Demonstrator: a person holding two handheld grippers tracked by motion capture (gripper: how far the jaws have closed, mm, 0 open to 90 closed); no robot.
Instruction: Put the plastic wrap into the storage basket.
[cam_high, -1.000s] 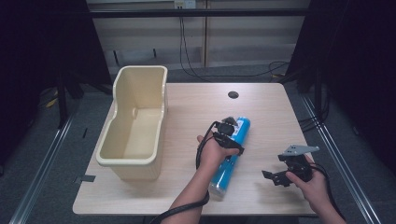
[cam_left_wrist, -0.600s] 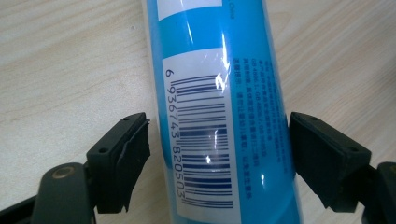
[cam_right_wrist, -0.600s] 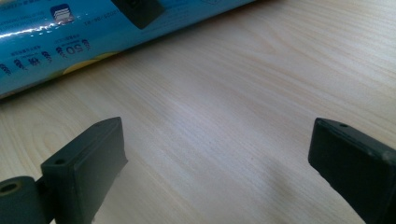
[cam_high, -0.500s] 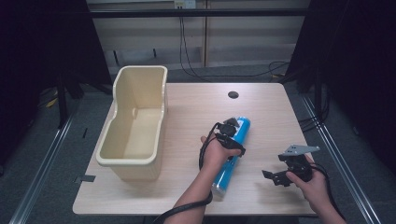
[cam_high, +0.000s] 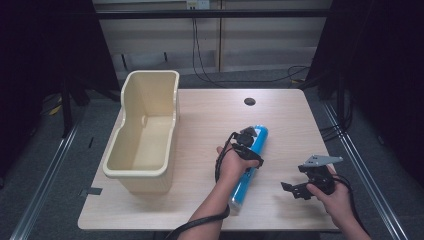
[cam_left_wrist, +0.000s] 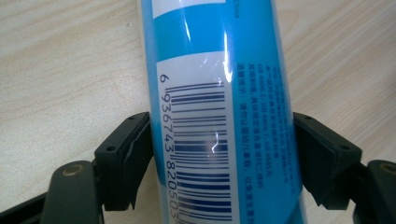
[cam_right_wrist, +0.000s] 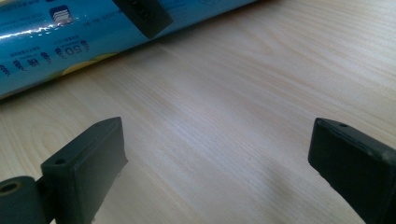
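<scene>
Your left gripper (cam_left_wrist: 219, 158), jaws just closing, pinches the blue tube (cam_high: 248, 167) on the pale wood counter (cam_high: 210, 115) (dark room beyond); your right gripper (cam_right_wrist: 217, 168) stands spread.

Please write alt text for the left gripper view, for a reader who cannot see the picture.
A blue tube with a white barcode label lies on a pale wooden table, and the left gripper has its two black jaws pressed against the tube's sides. The jaws have just been closing on it.
</scene>
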